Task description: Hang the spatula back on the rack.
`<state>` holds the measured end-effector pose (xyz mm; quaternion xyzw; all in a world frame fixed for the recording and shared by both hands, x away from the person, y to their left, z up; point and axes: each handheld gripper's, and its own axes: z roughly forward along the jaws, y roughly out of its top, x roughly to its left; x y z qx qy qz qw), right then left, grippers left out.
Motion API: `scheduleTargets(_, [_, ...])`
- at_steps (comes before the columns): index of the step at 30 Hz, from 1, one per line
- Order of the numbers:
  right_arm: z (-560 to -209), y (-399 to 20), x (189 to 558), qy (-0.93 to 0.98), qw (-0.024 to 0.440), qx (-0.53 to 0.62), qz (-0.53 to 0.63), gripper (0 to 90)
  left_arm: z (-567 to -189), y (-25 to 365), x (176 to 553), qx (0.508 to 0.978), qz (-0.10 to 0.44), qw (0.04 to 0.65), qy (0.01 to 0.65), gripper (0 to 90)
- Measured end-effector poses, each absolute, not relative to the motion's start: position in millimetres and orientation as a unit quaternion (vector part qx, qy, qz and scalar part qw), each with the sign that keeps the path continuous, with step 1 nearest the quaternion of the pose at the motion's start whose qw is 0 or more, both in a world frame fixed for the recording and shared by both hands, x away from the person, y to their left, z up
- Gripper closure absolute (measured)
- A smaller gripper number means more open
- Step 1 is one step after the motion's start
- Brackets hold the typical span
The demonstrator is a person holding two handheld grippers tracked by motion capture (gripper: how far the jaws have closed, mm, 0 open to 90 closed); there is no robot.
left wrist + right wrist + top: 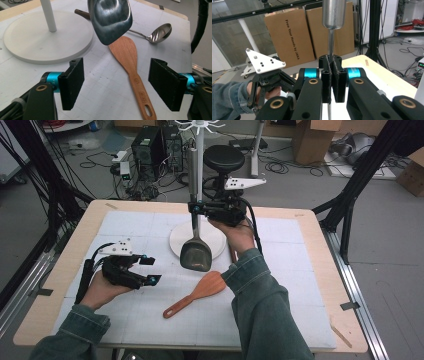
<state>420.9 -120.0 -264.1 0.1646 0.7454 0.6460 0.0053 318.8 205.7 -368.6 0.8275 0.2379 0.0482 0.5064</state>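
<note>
My right gripper (194, 208) is shut on the thin stem of a metal spatula (195, 254). It holds the spatula upright, blade down, above the round white base (177, 242) of a utensil stand. In the right gripper view the jaws (333, 75) pinch the stem (331, 40) below its thick steel handle. My left gripper (151, 270) rests open at the left of the mat with nothing between its pads. Seen from the left gripper view, the jaws (117, 83) frame the hanging blade (110, 17) and a wooden spatula (130, 62). The wooden spatula (197, 294) lies flat on the mat.
A steel ladle (160, 32) lies on the mat beyond the wooden spatula. The stand's white pole (199, 160) rises with hooks at its top. Behind the table are a black stool (223, 157), computers, cables and cardboard boxes (312, 137).
</note>
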Motion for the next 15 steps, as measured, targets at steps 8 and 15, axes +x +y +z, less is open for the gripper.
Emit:
scheduleTargets(8, [-256.1,-120.4,426.0,0.743,0.011,0.166,0.649,87.8,-369.4,206.3,318.1,0.827,0.049,0.506,0.239,29.0])
scheduleTargets(15, [-255.5,-122.1,432.0,0.742,0.011,0.172,0.648,87.8,-369.8,205.6,318.3,0.826,0.046,0.507,0.241,29.0])
